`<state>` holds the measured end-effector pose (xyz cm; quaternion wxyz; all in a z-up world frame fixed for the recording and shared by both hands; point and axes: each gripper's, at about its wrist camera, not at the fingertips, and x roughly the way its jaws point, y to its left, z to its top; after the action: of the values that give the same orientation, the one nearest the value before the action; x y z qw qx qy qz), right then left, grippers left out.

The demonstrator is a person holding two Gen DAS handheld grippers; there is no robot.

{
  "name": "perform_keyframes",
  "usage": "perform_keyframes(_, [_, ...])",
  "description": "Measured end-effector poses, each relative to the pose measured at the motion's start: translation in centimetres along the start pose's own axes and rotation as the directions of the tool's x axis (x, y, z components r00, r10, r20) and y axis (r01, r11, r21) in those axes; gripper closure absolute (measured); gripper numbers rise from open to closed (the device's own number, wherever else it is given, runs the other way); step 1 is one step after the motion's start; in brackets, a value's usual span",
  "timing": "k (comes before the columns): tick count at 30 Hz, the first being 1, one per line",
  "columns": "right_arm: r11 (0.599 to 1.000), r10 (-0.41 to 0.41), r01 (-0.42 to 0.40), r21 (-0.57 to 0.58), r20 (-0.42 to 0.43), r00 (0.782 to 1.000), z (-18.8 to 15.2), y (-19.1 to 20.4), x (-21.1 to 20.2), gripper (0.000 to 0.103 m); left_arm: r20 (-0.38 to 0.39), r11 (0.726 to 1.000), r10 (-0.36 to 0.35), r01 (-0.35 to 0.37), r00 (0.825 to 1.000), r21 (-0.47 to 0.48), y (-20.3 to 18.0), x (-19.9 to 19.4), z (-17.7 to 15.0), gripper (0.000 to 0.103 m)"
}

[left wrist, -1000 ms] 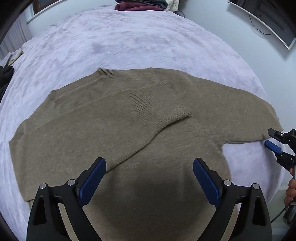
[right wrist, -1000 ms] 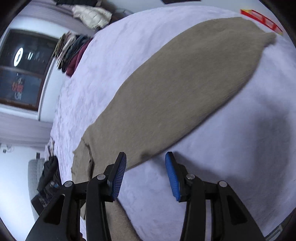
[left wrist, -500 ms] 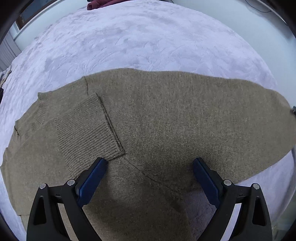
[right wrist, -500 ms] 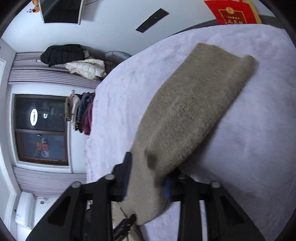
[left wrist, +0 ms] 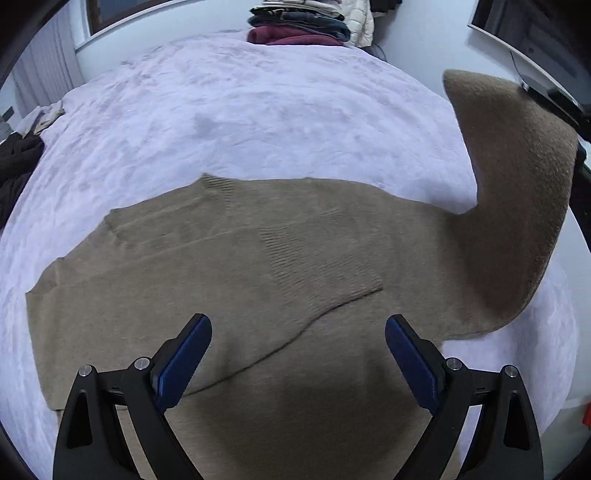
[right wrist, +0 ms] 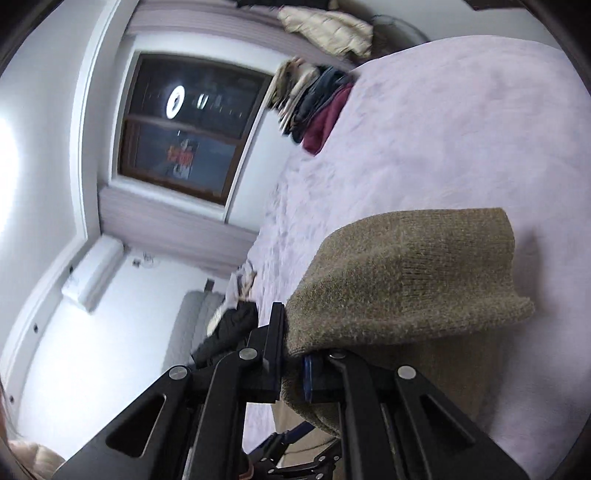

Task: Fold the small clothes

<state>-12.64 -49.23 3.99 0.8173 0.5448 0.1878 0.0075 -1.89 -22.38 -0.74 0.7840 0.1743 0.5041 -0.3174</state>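
Observation:
A tan knit sweater (left wrist: pixel 229 280) lies flat on the pale lilac bed (left wrist: pixel 258 110). One sleeve is folded across its chest, with the ribbed cuff (left wrist: pixel 317 266) near the middle. My left gripper (left wrist: pixel 297 354) hovers open above the sweater's lower body and holds nothing. The other sleeve (left wrist: pixel 517 199) rises off the bed at the right edge of the left wrist view. My right gripper (right wrist: pixel 293 354) is shut on that sleeve (right wrist: pixel 402 280), which drapes over its fingers above the bed.
A stack of folded clothes (left wrist: pixel 299 26) sits at the bed's far edge below a dark window (right wrist: pixel 184 125). Dark garments (left wrist: pixel 14 166) lie at the bed's left side. A wall screen (left wrist: pixel 528 33) hangs to the right. Bare bedcover stretches beyond the sweater.
My right gripper shut on the sweater's outstretched sleeve and lifted it off the bed, swinging toward the body. The left gripper's view drew closer over the sweater, then pulled back, and it stayed open.

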Motion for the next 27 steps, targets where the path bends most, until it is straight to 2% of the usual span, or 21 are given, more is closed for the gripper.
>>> perform_keyframes(2, [0.995,-0.013,0.004,-0.098,-0.093,0.996,-1.3,2.6,4.3,0.094,0.011,0.998,0.052,-0.051,0.999,-0.027,3.0,-0.7,-0.9,0.007])
perform_keyframes(4, [0.978,-0.060,0.021,-0.208,-0.184,0.981,-3.3,4.8,8.6,0.094,0.017,0.991,0.117,-0.116,0.993,-0.061,6.2,-1.6,-2.0,0.007])
perform_keyframes(7, [0.926,-0.173,0.044,-0.375,-0.318,0.932,-8.1,6.9,14.8,0.094,-0.014,0.976,0.182,-0.183,0.983,-0.119,10.7,-1.8,-3.8,0.007])
perform_keyframes(8, [0.901,-0.225,0.056,-0.430,-0.354,0.908,-10.1,7.3,16.5,0.094,-0.031,0.970,0.196,-0.199,0.980,-0.142,12.2,-1.7,-4.3,0.007])
perform_keyframes(9, [0.869,-0.295,0.075,-0.490,-0.389,0.873,-12.1,7.4,18.3,0.093,-0.050,0.962,0.211,-0.216,0.976,-0.167,13.5,-1.6,-4.9,0.007])
perform_keyframes(11, [0.780,-0.459,0.136,-0.610,-0.412,0.787,-16.3,6.6,21.8,0.088,-0.082,0.945,0.232,-0.244,0.969,-0.219,16.0,-1.7,-6.1,0.007])
perform_keyframes(12, [0.742,-0.533,0.165,-0.650,-0.423,0.733,-18.1,5.9,23.4,0.076,-0.091,0.937,0.239,-0.254,0.967,-0.241,16.7,-2.0,-6.9,0.007])
perform_keyframes(13, [0.723,-0.574,0.187,-0.665,-0.429,0.697,-19.4,5.0,24.0,0.060,-0.096,0.930,0.243,-0.259,0.965,-0.261,17.4,-2.3,-7.5,0.007])
perform_keyframes(14, [0.730,-0.578,0.202,-0.652,-0.433,0.692,-20.1,4.5,24.1,0.058,-0.099,0.924,0.245,-0.263,0.964,-0.277,18.0,-2.4,-8.0,0.007])
perform_keyframes(17, [0.817,-0.506,0.264,-0.513,-0.418,0.754,-18.9,3.9,22.5,0.055,-0.098,0.914,0.239,-0.258,0.966,-0.313,19.2,-3.1,-9.1,0.007])
perform_keyframes(19, [0.887,-0.434,0.312,-0.340,-0.385,0.815,-17.1,2.8,20.5,0.055,-0.095,0.911,0.230,-0.249,0.968,-0.330,19.8,-3.3,-9.8,0.007])
perform_keyframes(21, [0.919,-0.395,0.360,-0.163,-0.347,0.851,-15.4,1.1,19.3,0.056,-0.091,0.908,0.224,-0.242,0.970,-0.342,20.3,-3.4,-10.0,0.007])
perform_keyframes(23, [0.934,-0.335,0.358,0.002,-0.341,0.878,-14.0,-0.8,19.3,0.080,-0.089,0.904,0.220,-0.238,0.971,-0.354,20.5,-3.7,-10.2,0.007])
perform_keyframes(24, [0.936,-0.325,0.351,0.016,-0.339,0.883,-13.9,-0.8,19.7,0.096,-0.088,0.902,0.218,-0.235,0.972,-0.362,20.7,-3.8,-10.3,0.007])
perform_keyframes(25, [0.941,-0.325,0.337,-0.021,-0.333,0.885,-13.6,-0.3,20.0,0.096,-0.087,0.899,0.218,-0.235,0.972,-0.370,20.8,-4.2,-10.6,0.007])
perform_keyframes(27, [0.942,-0.327,0.275,-0.195,-0.334,0.884,-14.3,3.0,21.2,0.096,-0.084,0.893,0.225,-0.240,0.971,-0.382,21.3,-4.6,-11.0,0.007])
